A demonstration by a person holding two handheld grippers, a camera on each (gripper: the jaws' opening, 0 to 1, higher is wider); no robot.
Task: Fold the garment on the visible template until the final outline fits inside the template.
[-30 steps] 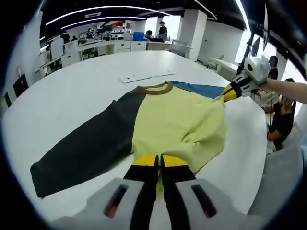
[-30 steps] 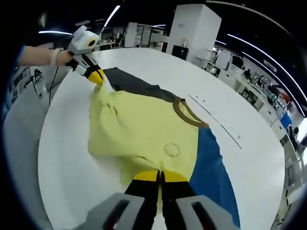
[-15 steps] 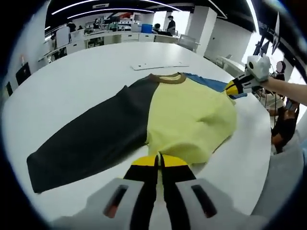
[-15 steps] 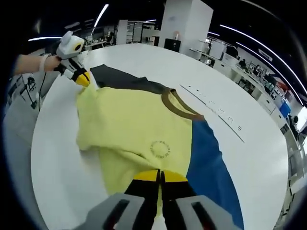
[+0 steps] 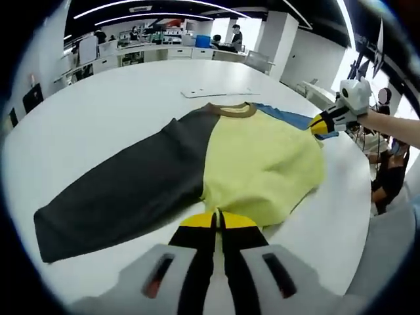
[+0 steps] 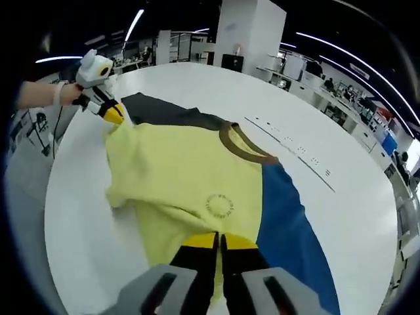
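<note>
Left tool (image 5: 217,222) and right tool (image 6: 220,242), jaws closed.

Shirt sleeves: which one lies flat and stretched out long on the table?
The dark grey sleeve, spread out flat across the white table. The blue sleeve lies on the other side, its end out of view.

The large round white table (image 5: 98,111) carries a colour-block long-sleeved garment (image 5: 259,157) with a yellow body, one dark grey sleeve, one blue sleeve and a brown collar. The garment lies spread on the tabletop. A flat white template strip (image 5: 220,92) lies on the table beyond the collar, apart from it.
</note>
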